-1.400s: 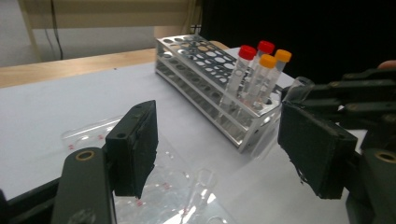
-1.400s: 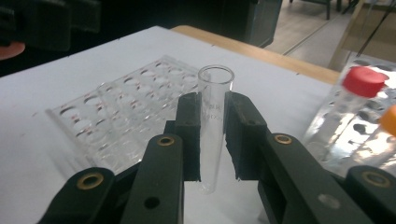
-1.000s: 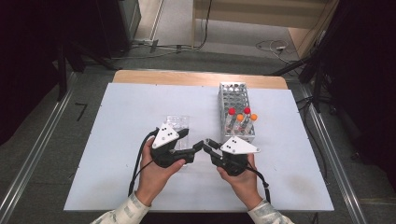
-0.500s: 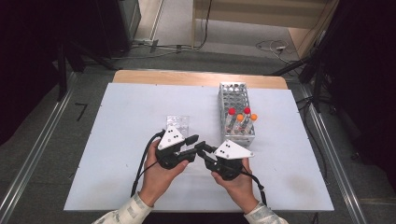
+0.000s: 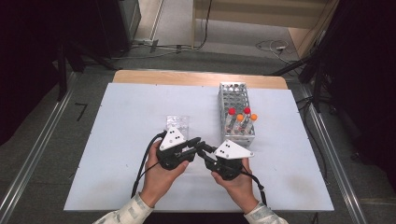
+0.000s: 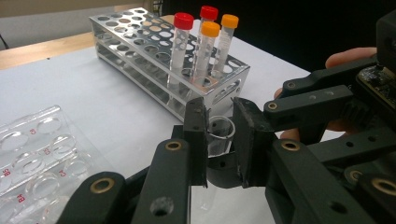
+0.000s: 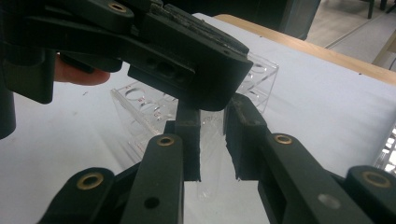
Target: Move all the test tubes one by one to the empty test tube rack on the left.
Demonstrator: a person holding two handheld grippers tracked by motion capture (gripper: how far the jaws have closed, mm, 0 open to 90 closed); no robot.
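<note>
Table, white top, wooden strip along the far edge. Metal tube rack stands toward the far right edge; four capped tubes, red and orange, sit in its near end. Clear plastic well plate lies flat mid-table, just beyond the left gripper.

Both grippers meet near the middle of the near half. An open clear tube, no cap, hangs between them above the table, mouth up in the left gripper view. Right gripper is clamped on the tube body. The left gripper's jaws have just been closing, and its pads now press the tube near the rim.

Risks, biggest first:
- Double grip on thin clear plastic or glass: if either hand twists or pulls while both clamp, the tube could crack or pop out.
- If the right gripper lets go early and the left's hold near the rim is shallow, the tube could tip and drop onto the table, or onto the well plate.
- Jaws are crowded; the grippers could knock each other and jolt the tube.
- Open mouth: any contents could spill; I cannot tell if it holds anything.
</note>
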